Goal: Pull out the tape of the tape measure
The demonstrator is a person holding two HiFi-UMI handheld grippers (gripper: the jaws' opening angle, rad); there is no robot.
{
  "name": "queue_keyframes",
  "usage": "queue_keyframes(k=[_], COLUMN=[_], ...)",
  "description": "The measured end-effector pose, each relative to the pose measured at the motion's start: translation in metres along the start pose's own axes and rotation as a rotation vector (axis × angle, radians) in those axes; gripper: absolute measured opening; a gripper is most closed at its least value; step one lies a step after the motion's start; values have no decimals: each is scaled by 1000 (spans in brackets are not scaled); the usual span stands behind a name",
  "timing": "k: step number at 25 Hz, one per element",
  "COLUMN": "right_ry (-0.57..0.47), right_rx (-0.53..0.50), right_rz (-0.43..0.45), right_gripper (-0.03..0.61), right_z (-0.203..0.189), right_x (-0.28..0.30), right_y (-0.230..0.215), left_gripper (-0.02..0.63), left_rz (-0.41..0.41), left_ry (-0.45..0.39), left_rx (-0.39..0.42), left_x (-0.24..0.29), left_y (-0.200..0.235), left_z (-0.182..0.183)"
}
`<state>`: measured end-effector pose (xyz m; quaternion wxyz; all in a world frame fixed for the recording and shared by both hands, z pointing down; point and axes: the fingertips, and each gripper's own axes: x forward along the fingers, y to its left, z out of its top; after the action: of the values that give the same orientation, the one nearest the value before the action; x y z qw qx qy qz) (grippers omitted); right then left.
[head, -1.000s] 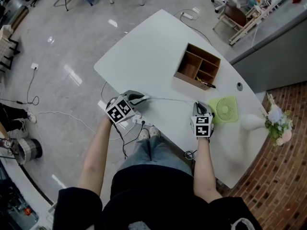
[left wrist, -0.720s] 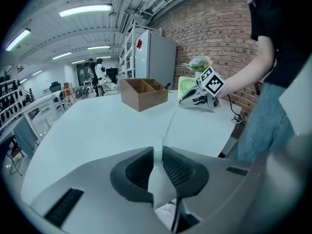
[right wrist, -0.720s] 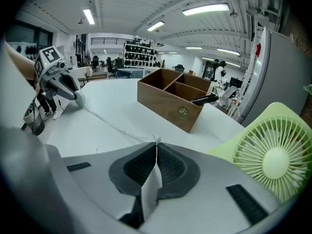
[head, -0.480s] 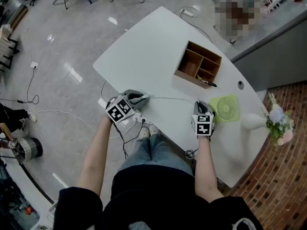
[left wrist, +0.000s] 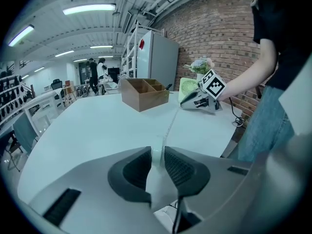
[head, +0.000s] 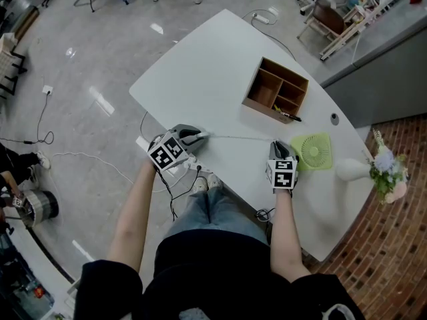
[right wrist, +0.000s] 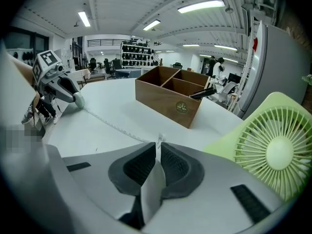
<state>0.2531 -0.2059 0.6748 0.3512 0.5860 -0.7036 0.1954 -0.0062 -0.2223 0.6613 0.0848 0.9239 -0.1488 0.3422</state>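
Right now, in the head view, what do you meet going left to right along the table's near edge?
left gripper, its jaws just opening, tape measure between them → tape → right gripper → green fan → white vase → flowers

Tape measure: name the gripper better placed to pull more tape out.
Right, probably. The right gripper is shut on the free end of the tape and can draw away; the left gripper, whose fingers have just been opening, holds the case.
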Motion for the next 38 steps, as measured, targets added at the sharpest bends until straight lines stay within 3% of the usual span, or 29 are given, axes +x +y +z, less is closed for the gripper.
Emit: queue_keyframes(k=[4,8,14,22,26,29,32,36,38], right_ry=[1,-10,-44,-85,-181,-282,-396,-547,-610], right_rx=[15,34,91,126,189,210,218,227,229], right_rz=[0,-10,-16,-1,5,9,13,10,14], right_gripper=[31,82,169,183,183,176,120,22,3], right_z=[1,0,4,15,40,73,113,164,183], right_x=[-1,-4,-11,-21,-44,-60,-78,-108,-122], right_y=[0,-4,-9,-5,-9,-15,-21,-26,-27], left_gripper=[124,164,172,173,170,121,66,32,29], left_rz=[-10,-10,-1,36,119,226,334,477,523], left_ry=[2,3,-11,-52,-156,-277,-384,-424,-475], left_rx=[-4,-12,-11,-39,-96,-142,-167,-183,-219], left_x=[1,2,0,-10,-36,-64,-91,-113,-124], left_y=[0,-2,-2,1,12,29,46,65,70], left_z=[1,-1,5,14,38,70,106,144,160])
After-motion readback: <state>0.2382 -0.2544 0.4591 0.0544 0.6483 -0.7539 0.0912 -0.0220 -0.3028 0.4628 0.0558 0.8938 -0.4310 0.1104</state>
